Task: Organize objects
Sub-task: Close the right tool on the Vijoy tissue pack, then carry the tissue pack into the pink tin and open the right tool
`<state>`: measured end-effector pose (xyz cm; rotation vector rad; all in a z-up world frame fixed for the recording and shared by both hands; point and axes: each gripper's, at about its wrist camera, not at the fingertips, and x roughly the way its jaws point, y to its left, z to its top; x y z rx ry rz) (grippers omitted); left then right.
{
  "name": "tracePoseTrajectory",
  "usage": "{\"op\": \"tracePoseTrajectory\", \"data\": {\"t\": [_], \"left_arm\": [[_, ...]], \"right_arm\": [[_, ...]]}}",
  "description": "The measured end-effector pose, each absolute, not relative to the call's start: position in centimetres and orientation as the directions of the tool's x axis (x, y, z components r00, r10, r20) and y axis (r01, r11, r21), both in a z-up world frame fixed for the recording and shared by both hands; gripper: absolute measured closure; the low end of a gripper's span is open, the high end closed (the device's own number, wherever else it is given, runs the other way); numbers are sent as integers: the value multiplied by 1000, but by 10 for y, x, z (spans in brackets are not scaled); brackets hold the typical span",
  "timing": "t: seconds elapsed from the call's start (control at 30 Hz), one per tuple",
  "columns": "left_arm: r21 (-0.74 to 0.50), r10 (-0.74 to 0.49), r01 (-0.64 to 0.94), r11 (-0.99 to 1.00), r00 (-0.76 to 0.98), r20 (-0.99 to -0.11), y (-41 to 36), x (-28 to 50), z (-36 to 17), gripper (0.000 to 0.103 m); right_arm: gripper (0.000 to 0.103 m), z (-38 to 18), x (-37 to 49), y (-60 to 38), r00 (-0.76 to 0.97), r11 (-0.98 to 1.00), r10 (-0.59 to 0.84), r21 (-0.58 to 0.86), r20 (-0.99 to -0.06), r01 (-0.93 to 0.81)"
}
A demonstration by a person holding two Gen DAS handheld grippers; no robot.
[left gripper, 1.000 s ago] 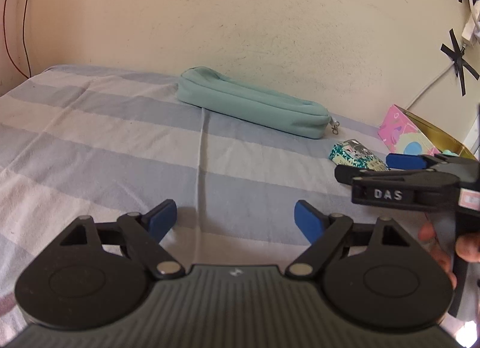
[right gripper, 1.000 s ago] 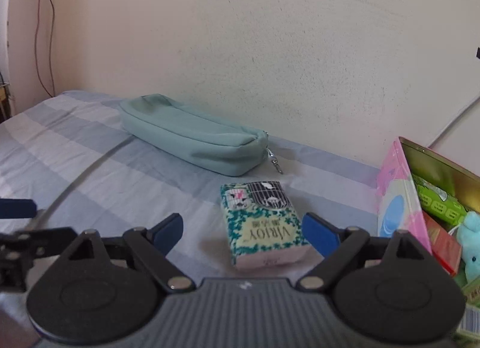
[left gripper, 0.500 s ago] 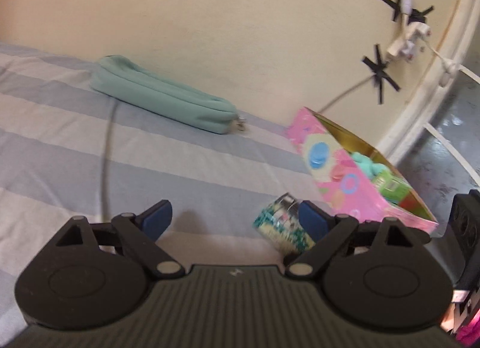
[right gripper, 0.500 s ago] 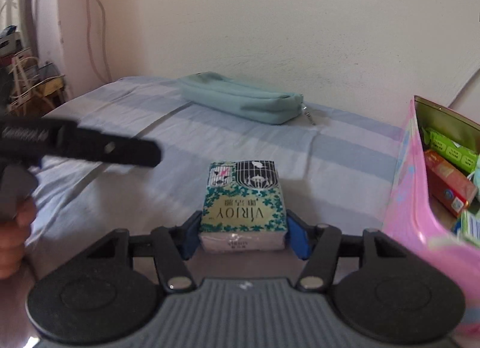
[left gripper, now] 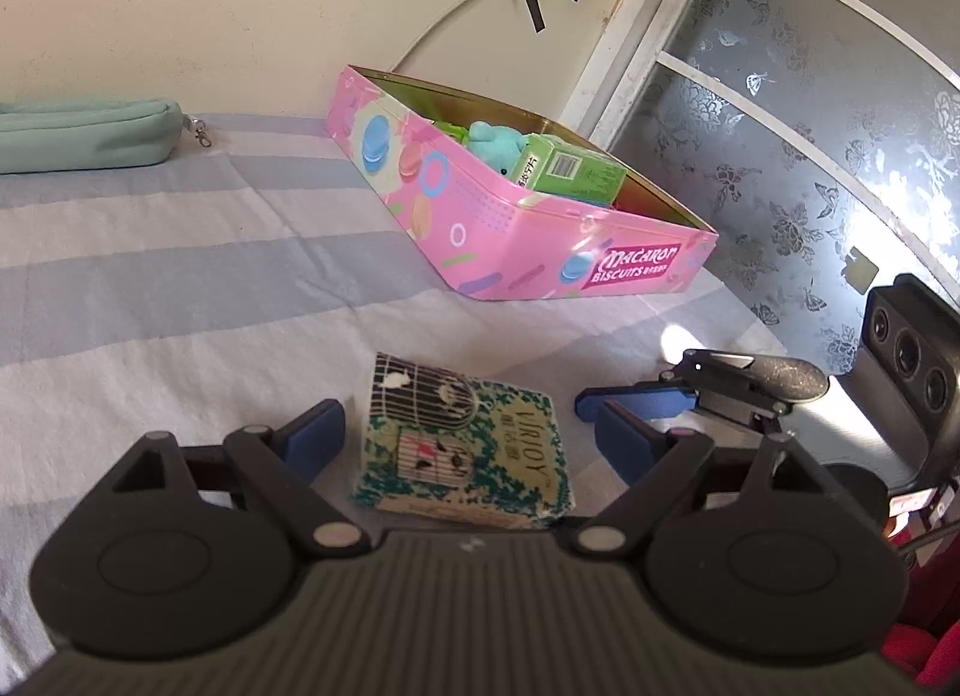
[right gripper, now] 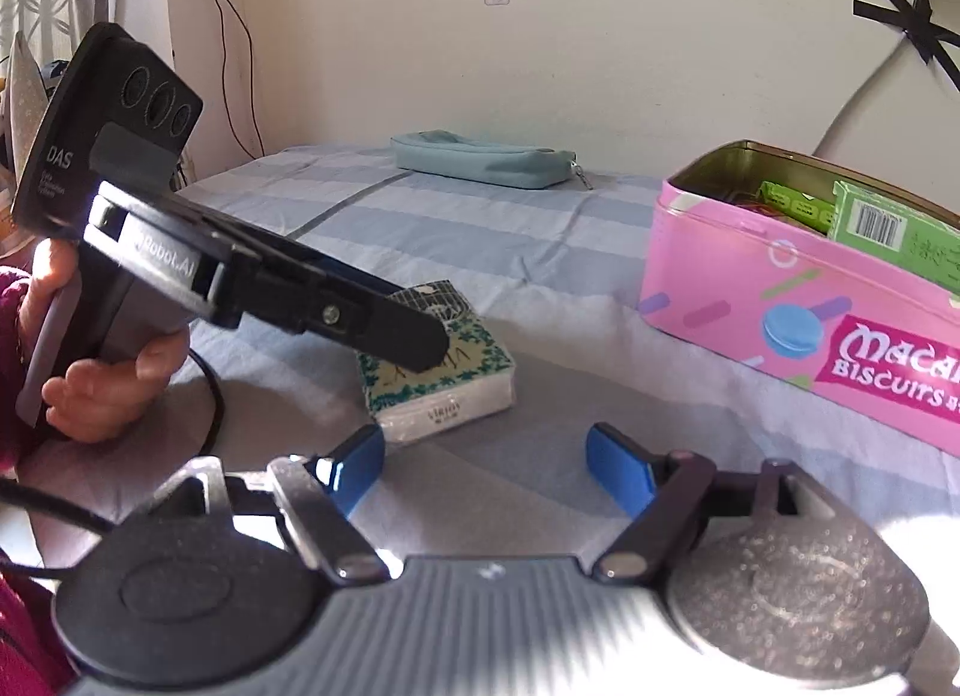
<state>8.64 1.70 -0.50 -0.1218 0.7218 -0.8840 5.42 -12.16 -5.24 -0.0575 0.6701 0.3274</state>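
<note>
- The tissue pack [left gripper: 465, 444] is lying flat on the striped bedsheet [left gripper: 180, 276], in front of the pink tin [left gripper: 522, 234] and apart from it.
- The left gripper [left gripper: 465, 435] is reaching over the tissue pack, with the pack sitting between its two blue pads.
- The left pad [left gripper: 315, 435] is standing just beside the pack's left edge; the right pad [left gripper: 624, 441] is standing clear of the pack's right edge. The left claw is released and its jaws are closing; no pad is pressing on the pack.
- The right gripper [right gripper: 483, 465] is sitting on the near side of the tissue pack, with only bare sheet between its pads. This claw is released and its jaws are opening; it is grasping nothing.
- In the right wrist view, the left gripper's black finger is crossing in front of the tissue pack's top face, and a hand [right gripper: 102, 378] with a dark red sleeve is gripping the handle.
- In the left wrist view, the right gripper is showing to the right of the tissue pack, one blue pad [left gripper: 636, 399] pointing toward it.
- The pink tin is standing open, holding a green box [left gripper: 570, 171] and a teal plush toy [left gripper: 492, 147].
- A teal pouch [left gripper: 84, 135] is lying beyond the tissue pack, against the wall [left gripper: 210, 6], well apart from the pack and to the left of the tin.
</note>
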Motion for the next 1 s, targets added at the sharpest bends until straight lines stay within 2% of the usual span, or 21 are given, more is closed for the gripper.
{"op": "tracePoseTrajectory", "data": {"t": [0.07, 0.1, 0.13, 0.23, 0.33, 0.47, 0.6, 0.77, 1.0], "left_arm": [[-413, -748, 647, 641, 407, -524, 16, 84, -5, 15], [-443, -762, 641, 626, 382, -524, 15, 84, -5, 25], [-462, -764, 630, 624, 370, -528, 12, 84, -5, 26], [-413, -730, 626, 662, 412, -546, -1, 82, 6, 26], [-410, -753, 651, 639, 420, -507, -15, 89, 32, 25], [-391, -784, 696, 602, 423, -454, -50, 103, 70, 25], [-356, -796, 736, 576, 406, -450, -105, 121, 87, 25], [-359, -812, 772, 525, 328, -484, -177, 147, 82, 25], [-316, -753, 776, 545, 288, -591, -259, 183, 56, 23]], "right_arm": [[26, -52, 56, -117, 735, 944, 286, 48, -615, -328], [28, -54, 54, -117, 737, 942, 288, 41, -612, -334], [40, -53, 55, -115, 740, 940, 290, 36, -607, -338], [44, -51, 55, -114, 759, 940, 303, 51, -577, -336], [45, -33, 50, -123, 817, 948, 291, 38, -498, -315], [45, -2, 46, -155, 888, 967, 241, 19, -393, -254], [45, 17, 50, -191, 928, 987, 145, -20, -342, -161], [46, 14, 55, -240, 946, 997, 1, -75, -323, -27], [46, -8, 74, -317, 906, 994, -113, -42, -409, 105]]}}
